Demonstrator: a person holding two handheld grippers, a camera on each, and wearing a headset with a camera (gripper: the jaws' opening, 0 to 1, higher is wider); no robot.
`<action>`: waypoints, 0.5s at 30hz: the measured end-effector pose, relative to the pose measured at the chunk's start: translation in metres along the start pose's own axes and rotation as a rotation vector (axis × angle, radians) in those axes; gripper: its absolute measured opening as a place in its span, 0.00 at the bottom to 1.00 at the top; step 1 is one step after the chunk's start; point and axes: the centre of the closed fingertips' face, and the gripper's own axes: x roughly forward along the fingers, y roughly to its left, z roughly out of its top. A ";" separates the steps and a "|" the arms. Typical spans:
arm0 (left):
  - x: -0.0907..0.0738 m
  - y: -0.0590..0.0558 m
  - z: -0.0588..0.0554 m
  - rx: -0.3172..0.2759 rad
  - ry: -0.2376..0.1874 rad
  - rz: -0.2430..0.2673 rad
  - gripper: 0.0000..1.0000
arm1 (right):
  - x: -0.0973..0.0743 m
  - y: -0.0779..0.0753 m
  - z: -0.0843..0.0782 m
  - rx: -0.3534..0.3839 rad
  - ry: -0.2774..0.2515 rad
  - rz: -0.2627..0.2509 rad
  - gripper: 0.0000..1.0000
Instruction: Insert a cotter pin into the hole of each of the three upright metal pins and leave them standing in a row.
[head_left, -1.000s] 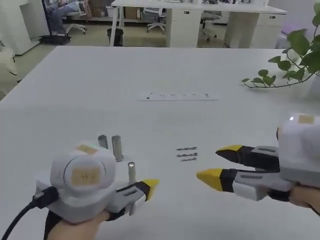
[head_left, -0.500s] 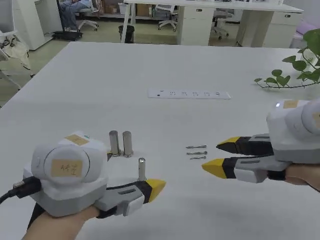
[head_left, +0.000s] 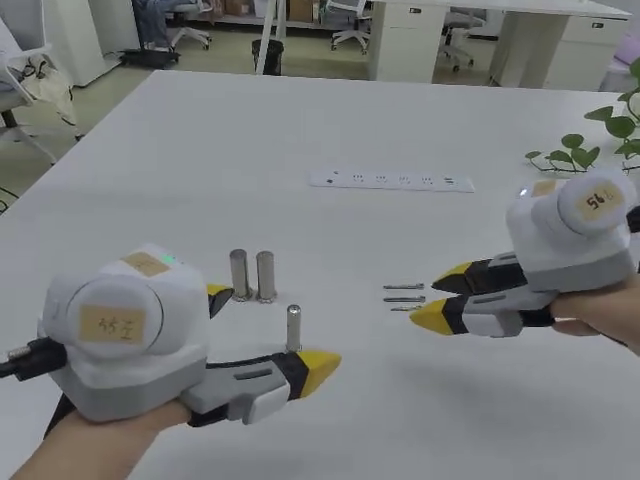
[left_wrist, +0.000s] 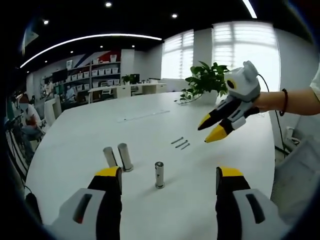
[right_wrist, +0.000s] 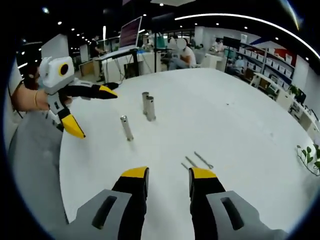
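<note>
White counter (head_left: 330, 150) with all positions given from the lone pin (head_left: 293, 328), which stands upright near the front edge.

Left tongs (left_wrist: 169, 174): spread wide and empty. In the left gripper view the lone pin stands in the gap between the two yellow-tipped jaws, nearer the left one, and appears to touch neither.

Right tongs (head_left: 438, 296): well to the right of the lone pin, jaws parted by a moderate gap, nothing held. The tips hang just beside the cotter pins, and contact cannot be judged.

Plant (left_wrist: 205, 82): far beyond the lone pin and to its right, at the counter's edge.

Power strip (head_left: 392, 181): flat on the counter, well beyond the lone pin.

Two pins (head_left: 265, 277): upright, close side by side, just beyond the lone pin and to its left.

Cotter pins (head_left: 404, 298): three, lying flat and parallel, to the right of the lone pin.
</note>
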 end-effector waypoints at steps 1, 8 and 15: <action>0.000 0.000 0.000 -0.001 0.002 0.000 0.76 | 0.001 -0.001 -0.002 -0.006 0.013 0.001 0.33; -0.001 0.003 0.000 0.009 -0.004 -0.002 0.73 | 0.013 -0.009 -0.016 -0.050 0.099 0.018 0.30; -0.001 0.004 -0.003 0.027 0.006 0.008 0.66 | 0.023 -0.017 -0.023 -0.060 0.139 0.025 0.25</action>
